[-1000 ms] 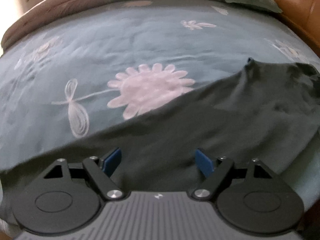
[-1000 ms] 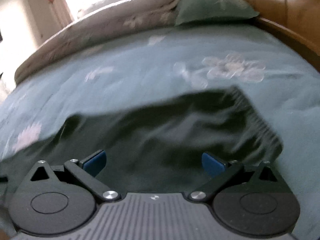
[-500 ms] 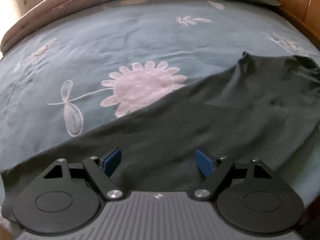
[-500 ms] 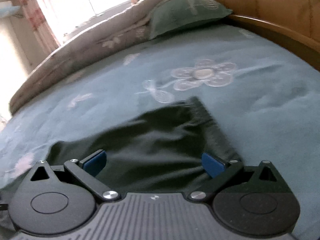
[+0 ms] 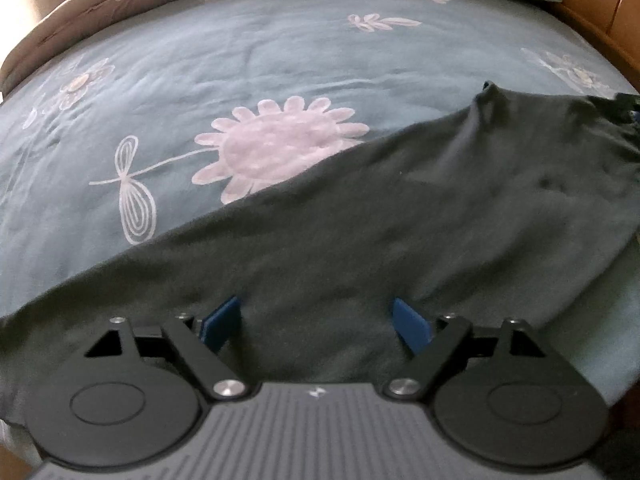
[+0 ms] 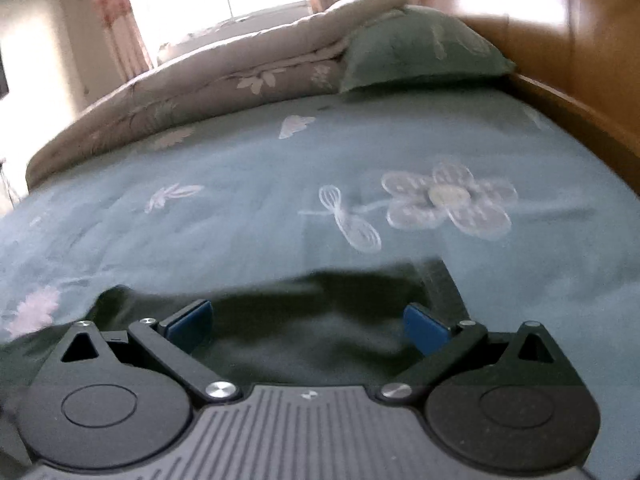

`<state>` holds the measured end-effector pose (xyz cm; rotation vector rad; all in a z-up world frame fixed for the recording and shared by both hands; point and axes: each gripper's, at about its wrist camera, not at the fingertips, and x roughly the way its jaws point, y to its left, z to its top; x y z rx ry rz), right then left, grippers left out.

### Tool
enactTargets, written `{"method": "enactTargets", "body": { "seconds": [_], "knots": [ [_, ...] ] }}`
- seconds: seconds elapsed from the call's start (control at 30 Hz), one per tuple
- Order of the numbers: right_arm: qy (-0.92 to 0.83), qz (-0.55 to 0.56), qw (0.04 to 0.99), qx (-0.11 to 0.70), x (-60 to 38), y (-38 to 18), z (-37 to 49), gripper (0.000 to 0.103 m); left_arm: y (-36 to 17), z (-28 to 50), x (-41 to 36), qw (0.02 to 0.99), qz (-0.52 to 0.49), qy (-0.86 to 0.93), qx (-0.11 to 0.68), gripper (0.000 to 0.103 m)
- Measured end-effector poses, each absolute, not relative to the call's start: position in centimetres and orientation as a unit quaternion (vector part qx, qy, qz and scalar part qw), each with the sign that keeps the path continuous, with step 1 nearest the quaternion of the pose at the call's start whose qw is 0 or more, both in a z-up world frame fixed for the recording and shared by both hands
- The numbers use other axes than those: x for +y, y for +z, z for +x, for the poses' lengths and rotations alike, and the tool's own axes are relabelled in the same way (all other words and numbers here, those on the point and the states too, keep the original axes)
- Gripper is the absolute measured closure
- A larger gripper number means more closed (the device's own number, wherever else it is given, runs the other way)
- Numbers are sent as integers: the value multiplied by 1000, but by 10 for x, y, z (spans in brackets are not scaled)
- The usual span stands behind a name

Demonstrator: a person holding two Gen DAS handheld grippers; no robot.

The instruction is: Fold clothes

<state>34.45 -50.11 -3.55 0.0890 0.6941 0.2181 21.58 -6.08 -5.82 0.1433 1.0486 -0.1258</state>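
Note:
A dark green garment (image 5: 400, 216) lies spread across the blue flowered bedspread (image 5: 200, 72), running from the near left to the far right. My left gripper (image 5: 316, 322) hovers over its near part, jaws opening wide, blue pads (image 5: 220, 320) clear of the cloth. In the right wrist view the same garment (image 6: 304, 320) shows its ribbed end (image 6: 448, 288) at the right. My right gripper (image 6: 308, 326) is open above that end, with nothing pinched between its pads (image 6: 424, 328).
A folded brown quilt (image 6: 208, 88) and a green pillow (image 6: 420, 48) lie at the far side of the bed. A wooden headboard (image 6: 560, 40) rises on the right. A bright window with curtains (image 6: 120, 8) stands behind the quilt.
The right gripper's view has drawn back and tipped up: less of the garment shows and its ribbed end sits lower and closer. The left gripper has barely moved; its jaws stand slightly wider.

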Motion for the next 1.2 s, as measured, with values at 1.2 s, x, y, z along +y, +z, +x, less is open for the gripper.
{"method": "enactTargets", "body": {
  "seconds": [1.2],
  "knots": [
    [239, 40, 887, 394, -423, -48, 376, 0, -61, 205, -53, 867, 35, -32, 495, 6]
  ]
}}
